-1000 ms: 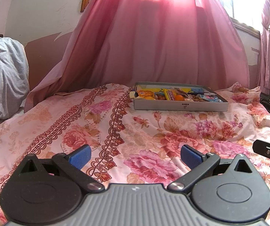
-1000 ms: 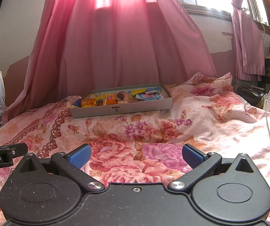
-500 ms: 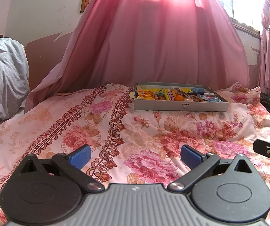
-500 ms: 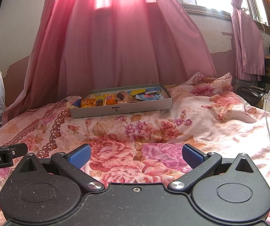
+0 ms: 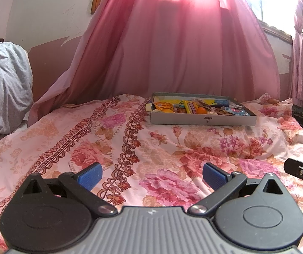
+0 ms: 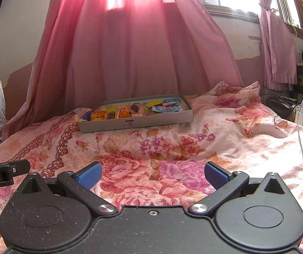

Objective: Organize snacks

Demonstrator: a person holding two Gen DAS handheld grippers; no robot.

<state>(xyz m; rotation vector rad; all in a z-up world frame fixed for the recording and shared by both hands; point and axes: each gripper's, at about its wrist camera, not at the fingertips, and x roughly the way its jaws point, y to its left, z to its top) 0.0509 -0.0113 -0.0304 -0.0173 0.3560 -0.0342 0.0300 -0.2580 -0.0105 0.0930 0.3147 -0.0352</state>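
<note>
Both grippers idle over the floral pink bedsheet.
My left gripper and right gripper gape wide, empty; the shallow grey cardboard snack tray lies at 12 o'clock, well apart.

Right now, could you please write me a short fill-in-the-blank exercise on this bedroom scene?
1. The snacks lie in a shallow grey ____ on the floral bedspread.
2. Behind the bed hangs a ____ curtain.
3. The left gripper and the right gripper are both ____, holding nothing.
4. The round orange snack lies ____ the tray's walls.

Missing words: tray; pink; open; inside
</note>
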